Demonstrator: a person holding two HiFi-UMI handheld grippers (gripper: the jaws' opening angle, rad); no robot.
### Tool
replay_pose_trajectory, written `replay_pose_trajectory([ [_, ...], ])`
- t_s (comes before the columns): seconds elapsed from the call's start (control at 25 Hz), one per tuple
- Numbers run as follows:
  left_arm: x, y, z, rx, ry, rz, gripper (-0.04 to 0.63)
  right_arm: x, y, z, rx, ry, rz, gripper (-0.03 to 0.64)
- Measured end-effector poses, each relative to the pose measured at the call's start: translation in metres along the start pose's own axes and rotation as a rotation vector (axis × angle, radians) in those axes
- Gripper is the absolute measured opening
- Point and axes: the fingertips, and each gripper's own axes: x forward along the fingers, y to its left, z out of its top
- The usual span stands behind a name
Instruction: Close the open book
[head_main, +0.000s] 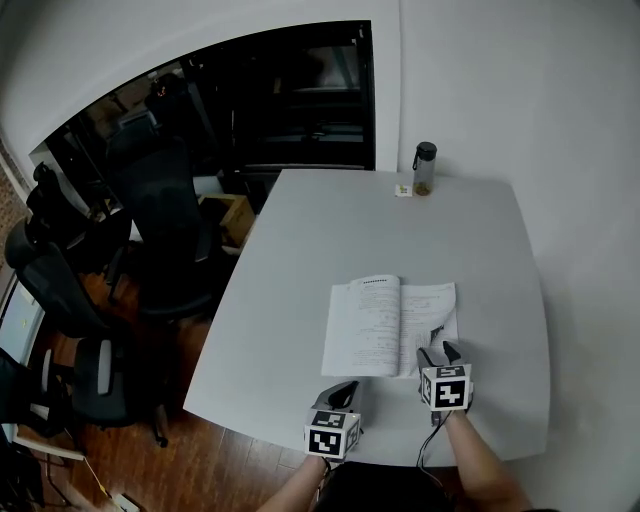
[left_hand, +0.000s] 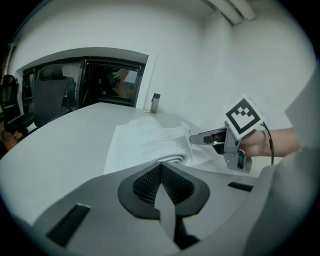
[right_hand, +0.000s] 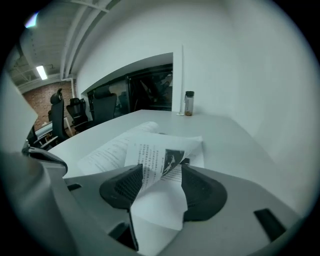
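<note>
White printed open book (head_main: 390, 325) lay on the grey table (head_main: 300, 250). Right gripper (head_main: 438, 351) stood spread, a curled page (right_hand: 160, 165) between its jaws. Left gripper (head_main: 345, 392) was pressed together, empty.

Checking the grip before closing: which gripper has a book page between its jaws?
The right gripper: a printed white book page stands between its open jaws. The left gripper is shut and empty.

1. 1 counter (head_main: 300, 260).
2. 1 open book (head_main: 390, 325).
3. 1 bottle (head_main: 424, 168).
4. 1 small pale item (head_main: 403, 189) beside the bottle, too small to identify.
5. 2 tools: left tool (head_main: 345, 390), right tool (head_main: 438, 352).
6. At least 3 office chairs (head_main: 160, 220); the exact count is unclear in the dark clutter on the left.
</note>
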Motion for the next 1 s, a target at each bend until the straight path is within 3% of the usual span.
replay_pose_trajectory([
  [0.32,0.014,-0.006,-0.016,-0.005,0.044,0.005,0.005,-0.045,-0.065,0.01,0.092,-0.103,-0.112,0.251],
  [0.44,0.021,-0.001,-0.013,-0.019,0.049,0.036,0.005,-0.058,-0.065,0.021,0.05,-0.143,-0.11,0.037],
  [0.48,0.022,0.002,-0.011,-0.024,0.049,0.053,0.005,-0.06,-0.062,0.024,0.037,-0.15,-0.096,0.006],
  [0.76,0.018,0.047,-0.002,-0.053,0.04,0.211,0.005,-0.057,-0.04,0.028,0.005,-0.152,-0.015,0.006],
  [1.0,0.046,0.047,-0.016,-0.063,0.152,0.169,0.005,-0.055,-0.039,0.02,-0.005,-0.127,0.0,0.006],
])
